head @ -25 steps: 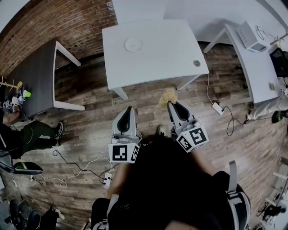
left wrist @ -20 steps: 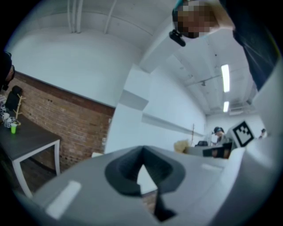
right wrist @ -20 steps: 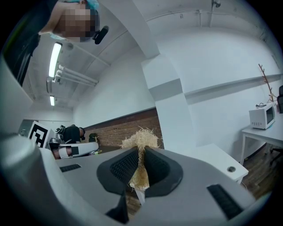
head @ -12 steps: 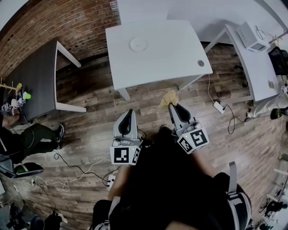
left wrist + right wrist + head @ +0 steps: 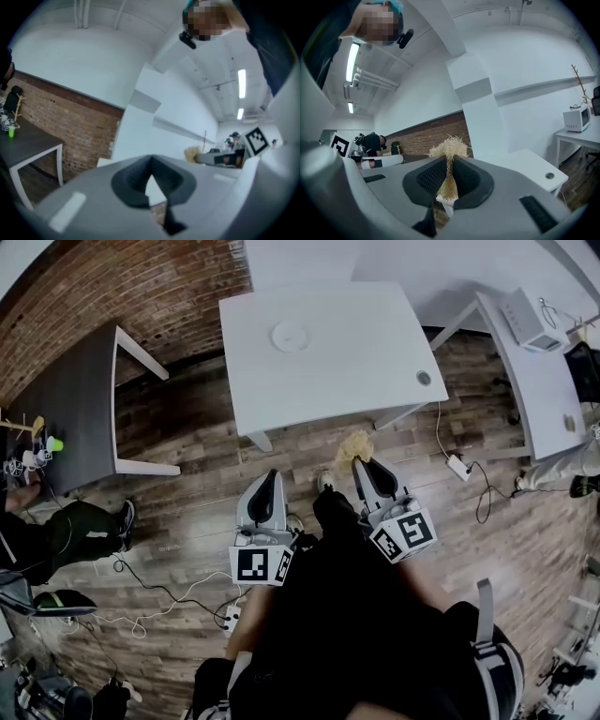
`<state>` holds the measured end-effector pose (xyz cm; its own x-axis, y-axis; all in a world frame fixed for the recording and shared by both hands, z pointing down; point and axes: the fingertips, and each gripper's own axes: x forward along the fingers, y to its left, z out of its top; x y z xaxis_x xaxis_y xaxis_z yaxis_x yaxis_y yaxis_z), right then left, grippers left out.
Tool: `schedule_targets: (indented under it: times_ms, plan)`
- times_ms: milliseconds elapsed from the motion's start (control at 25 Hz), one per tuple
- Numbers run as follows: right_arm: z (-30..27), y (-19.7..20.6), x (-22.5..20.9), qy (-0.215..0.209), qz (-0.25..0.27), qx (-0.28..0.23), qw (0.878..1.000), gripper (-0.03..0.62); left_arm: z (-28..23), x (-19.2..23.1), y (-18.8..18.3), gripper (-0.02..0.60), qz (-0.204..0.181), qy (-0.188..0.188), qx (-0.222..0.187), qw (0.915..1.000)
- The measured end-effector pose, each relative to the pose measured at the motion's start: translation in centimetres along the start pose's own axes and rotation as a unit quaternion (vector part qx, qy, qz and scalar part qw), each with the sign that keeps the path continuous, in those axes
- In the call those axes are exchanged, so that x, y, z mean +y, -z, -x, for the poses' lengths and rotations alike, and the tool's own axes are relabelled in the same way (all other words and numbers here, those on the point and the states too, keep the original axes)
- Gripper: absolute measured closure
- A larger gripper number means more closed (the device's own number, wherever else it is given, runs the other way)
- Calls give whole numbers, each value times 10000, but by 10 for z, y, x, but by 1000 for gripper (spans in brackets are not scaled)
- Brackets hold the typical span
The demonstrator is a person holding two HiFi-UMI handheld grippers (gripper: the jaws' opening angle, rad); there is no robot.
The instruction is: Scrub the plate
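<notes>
Straw scrubber [image 5: 449, 151] half buried between right gripper's [image 5: 449, 165] jaws; plate [image 5: 290, 335] faint.

Your left gripper [image 5: 266, 480] and right gripper [image 5: 363, 468] are pale grey shells that taper to rounded tips, with black pads [image 5: 432, 176] ribbed on the inner faces. At each near end sits a white cube [image 5: 255, 563] printed with black square markers. You wear a black top [image 5: 356, 615], a pale grey strap [image 5: 485, 601] on its right.
</notes>
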<state>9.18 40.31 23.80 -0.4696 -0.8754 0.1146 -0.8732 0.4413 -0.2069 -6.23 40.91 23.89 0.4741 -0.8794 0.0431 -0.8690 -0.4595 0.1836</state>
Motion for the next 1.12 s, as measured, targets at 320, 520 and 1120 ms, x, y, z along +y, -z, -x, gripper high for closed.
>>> schedule_targets:
  times_ms: [320, 520, 1120]
  plan:
    - [-35, -18, -62, -162, 103, -31, 9998, 556, -72, -13, -2, 581, -36, -58, 27, 10000]
    - [-55, -33, -107, -303, 94, -83, 9995, 557, -119, -23, -5, 581, -136, -160, 67, 9998]
    - [-97, -40, -164, -704, -35, -22, 9975, 557, -172, -32, -2, 581, -214, -589, 213, 9978]
